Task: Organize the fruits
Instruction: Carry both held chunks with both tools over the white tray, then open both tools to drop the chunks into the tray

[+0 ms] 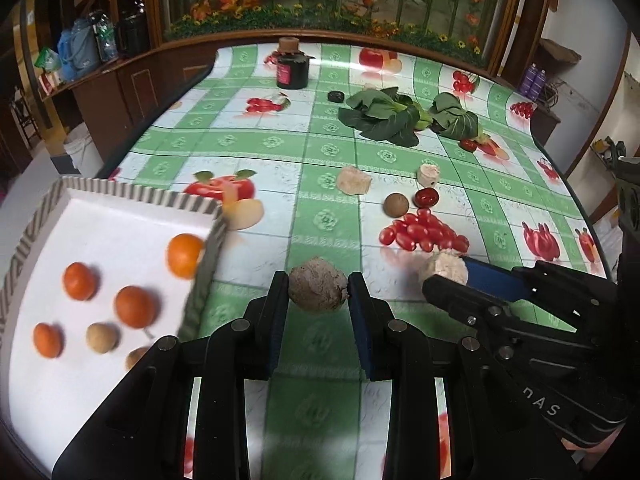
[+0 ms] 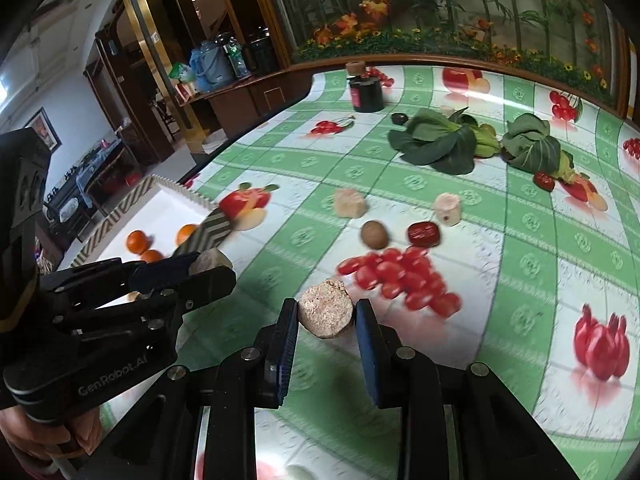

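Fruit sorting looks partly done, judging by the layout. Oranges (image 1: 134, 306) and a pale round fruit (image 1: 102, 337) already lie in the white tray (image 1: 120, 192) at the bench's left edge. The left gripper (image 1: 318, 292) has its fingers clamped on a rough brown lump (image 1: 317, 290), held just right of the tray; the right gripper (image 2: 326, 314) grips a pale crumbly chunk (image 2: 326, 312). Cherry tomatoes (image 2: 400, 278), a brown round fruit (image 2: 374, 234), a red date (image 2: 423, 233) and two more pale chunks (image 2: 350, 202) remain loose on the bench (image 2: 520, 280).
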Action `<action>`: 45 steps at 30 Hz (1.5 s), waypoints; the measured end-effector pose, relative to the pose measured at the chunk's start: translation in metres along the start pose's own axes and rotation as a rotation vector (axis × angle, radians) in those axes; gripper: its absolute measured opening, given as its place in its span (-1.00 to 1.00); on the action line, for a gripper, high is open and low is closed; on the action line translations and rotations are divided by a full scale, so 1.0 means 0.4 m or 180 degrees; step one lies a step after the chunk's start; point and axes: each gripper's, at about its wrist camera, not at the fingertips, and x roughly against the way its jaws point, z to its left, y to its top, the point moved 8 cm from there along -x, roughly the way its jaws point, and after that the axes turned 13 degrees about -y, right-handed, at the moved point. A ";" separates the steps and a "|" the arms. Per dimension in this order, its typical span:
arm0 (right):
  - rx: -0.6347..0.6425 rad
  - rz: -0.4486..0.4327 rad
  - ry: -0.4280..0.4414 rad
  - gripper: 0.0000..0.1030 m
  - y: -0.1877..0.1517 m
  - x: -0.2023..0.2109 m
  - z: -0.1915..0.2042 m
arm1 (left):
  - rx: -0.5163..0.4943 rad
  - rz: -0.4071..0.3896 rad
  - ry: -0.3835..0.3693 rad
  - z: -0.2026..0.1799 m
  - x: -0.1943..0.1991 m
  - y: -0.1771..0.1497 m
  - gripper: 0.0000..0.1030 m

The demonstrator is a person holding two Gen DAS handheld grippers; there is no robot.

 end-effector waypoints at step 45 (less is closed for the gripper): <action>0.0651 -0.0023 0.0339 -0.45 -0.013 0.013 0.364 | 0.0531 -0.0293 0.0469 0.316 0.235 -0.143 -0.43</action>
